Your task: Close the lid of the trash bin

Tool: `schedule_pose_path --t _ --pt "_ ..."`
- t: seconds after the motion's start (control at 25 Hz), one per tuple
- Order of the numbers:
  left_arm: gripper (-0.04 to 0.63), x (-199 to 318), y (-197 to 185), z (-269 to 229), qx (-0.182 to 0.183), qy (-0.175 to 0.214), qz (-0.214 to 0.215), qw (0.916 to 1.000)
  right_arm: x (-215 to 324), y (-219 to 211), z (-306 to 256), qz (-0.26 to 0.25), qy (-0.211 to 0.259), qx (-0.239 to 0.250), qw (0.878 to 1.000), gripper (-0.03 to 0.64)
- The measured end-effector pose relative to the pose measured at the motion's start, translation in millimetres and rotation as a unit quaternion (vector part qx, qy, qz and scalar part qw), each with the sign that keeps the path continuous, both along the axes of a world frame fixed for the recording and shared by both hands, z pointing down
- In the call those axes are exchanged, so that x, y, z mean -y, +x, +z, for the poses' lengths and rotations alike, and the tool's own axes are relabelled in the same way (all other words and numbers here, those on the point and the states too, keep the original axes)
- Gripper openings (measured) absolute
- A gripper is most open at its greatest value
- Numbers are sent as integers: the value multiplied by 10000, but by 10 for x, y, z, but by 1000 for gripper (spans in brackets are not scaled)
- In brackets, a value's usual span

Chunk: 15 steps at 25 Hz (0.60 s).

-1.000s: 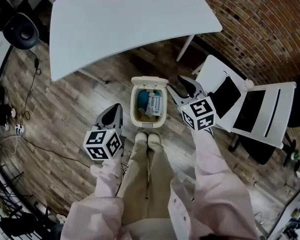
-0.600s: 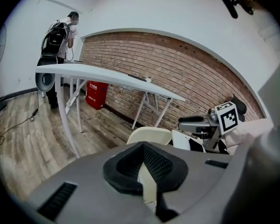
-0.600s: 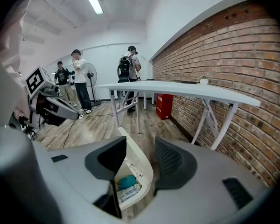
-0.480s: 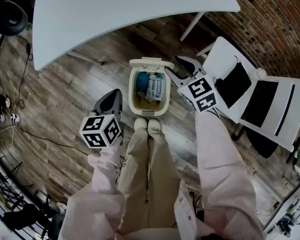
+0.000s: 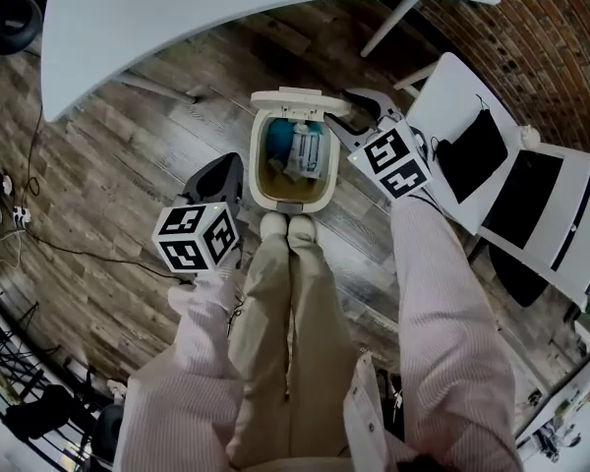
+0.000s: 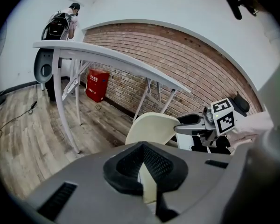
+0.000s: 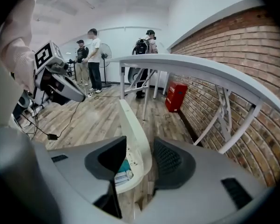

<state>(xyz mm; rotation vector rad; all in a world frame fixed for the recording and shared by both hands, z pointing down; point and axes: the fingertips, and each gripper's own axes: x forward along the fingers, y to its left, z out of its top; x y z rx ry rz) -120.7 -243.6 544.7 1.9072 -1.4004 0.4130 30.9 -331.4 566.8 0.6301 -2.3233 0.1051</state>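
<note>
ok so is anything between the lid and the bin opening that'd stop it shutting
Nothing visible. The cream plastic lid stands upright behind the cream trash bin's rim; the blue and white rubbish appears to lie below the rim. The open right gripper straddles the lid's edge.

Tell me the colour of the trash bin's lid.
Cream; the lid shows best in the right gripper view.
</note>
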Motion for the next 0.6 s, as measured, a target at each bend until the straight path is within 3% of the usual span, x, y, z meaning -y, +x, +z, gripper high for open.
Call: schedule_pose_path --t 0.16,0.6 --pt "-6 -30 28 76 -39 -72 -2 10000 -24 -9 93 -185 -11 -240 9995 175" --pt "-6 -187 45 163 -77 -194 37 9998 -180 -27 100 -227 21 -195 9996 175"
